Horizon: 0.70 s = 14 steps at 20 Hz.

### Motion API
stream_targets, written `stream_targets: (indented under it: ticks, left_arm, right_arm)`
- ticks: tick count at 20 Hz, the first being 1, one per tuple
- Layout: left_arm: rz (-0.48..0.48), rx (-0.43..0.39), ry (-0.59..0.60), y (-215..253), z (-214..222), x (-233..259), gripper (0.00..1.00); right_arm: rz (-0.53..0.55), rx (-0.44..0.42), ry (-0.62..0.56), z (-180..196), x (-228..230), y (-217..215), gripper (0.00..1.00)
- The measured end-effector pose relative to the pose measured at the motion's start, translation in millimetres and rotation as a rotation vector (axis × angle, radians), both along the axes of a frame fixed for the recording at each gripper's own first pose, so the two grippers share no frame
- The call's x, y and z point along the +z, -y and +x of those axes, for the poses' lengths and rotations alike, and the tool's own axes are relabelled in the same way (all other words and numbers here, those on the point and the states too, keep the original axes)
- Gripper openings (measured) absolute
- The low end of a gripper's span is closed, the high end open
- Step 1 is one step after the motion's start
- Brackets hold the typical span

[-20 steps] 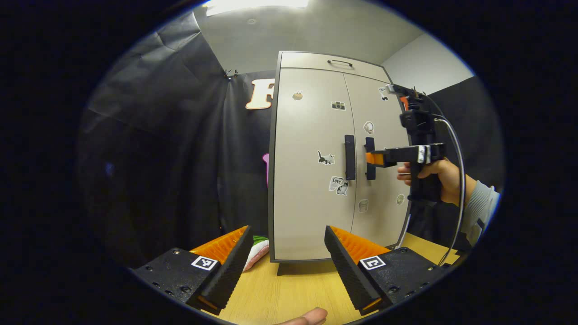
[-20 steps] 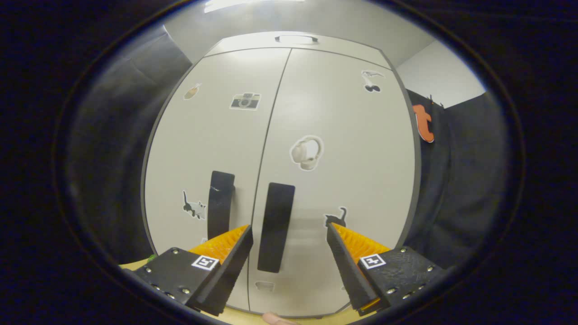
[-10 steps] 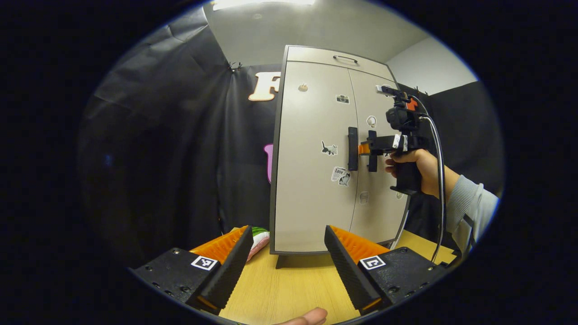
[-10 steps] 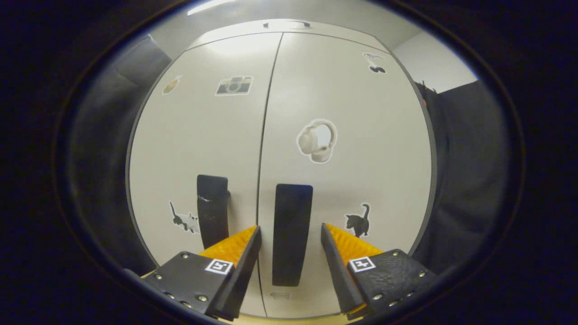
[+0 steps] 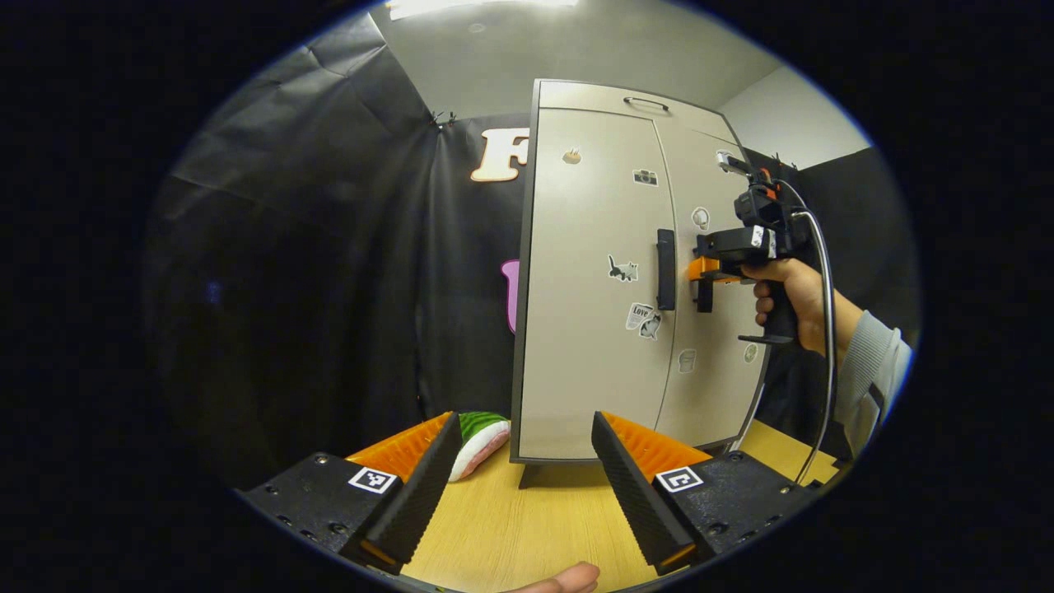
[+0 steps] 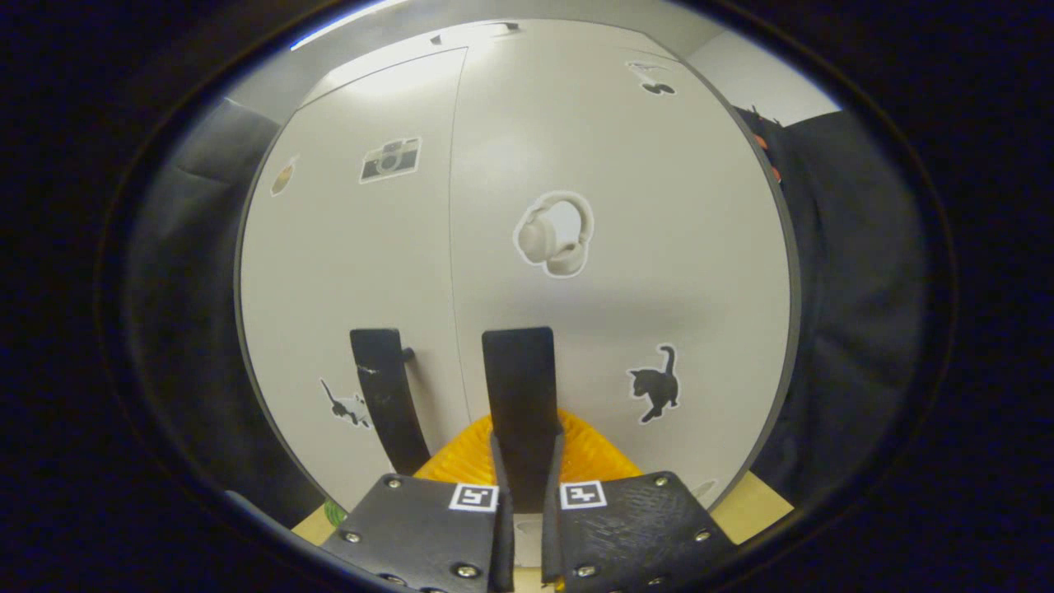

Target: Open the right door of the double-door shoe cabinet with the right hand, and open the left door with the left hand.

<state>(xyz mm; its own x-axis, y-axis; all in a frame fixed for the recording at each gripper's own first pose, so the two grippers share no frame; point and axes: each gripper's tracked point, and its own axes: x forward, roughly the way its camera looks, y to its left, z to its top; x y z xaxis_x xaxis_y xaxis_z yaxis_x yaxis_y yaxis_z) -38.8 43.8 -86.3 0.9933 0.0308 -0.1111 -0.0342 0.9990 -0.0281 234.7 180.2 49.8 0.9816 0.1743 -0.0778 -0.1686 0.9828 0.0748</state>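
Now the right gripper has its ribbed fingers pinched on the right door handle, a flat black vertical bar on the shoe cabinet; the bar runs down between the two fingers and both press against it. Seen from the left gripper view, that same gripper sits at the handle with a hand wrapped round its pistol grip and a grey cable looping down from it. Both smooth, pale grey doors lie flush with the cabinet front. The left door handle, another flat black bar, stands just beside the right one across the centre seam. Stickers dot the doors: a camera, headphones, a black cat.

Well in front of the cabinet, the left gripper hovers over the light wood-grain counter, its fingers spread wide with nothing between them. A soft green, white and pink watermelon-slice toy lies on the counter by the cabinet's lower left corner.
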Motion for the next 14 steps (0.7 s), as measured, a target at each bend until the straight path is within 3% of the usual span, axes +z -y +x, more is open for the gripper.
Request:
stream_targets:
  ticks: [4,8,14]
  left_arm:
    - [-0.017,-0.011,0.022,12,-6,11,0.98]
    - [-0.004,-0.041,0.041,27,-16,21,0.99]
    - [-0.036,-0.077,0.053,50,-26,29,0.98]
  right_arm:
    - [-0.016,0.068,0.0,-10,2,4,0.13]
    - [0.041,0.136,-0.011,-23,7,13,0.13]
    - [0.054,0.16,0.004,-25,8,22,0.13]
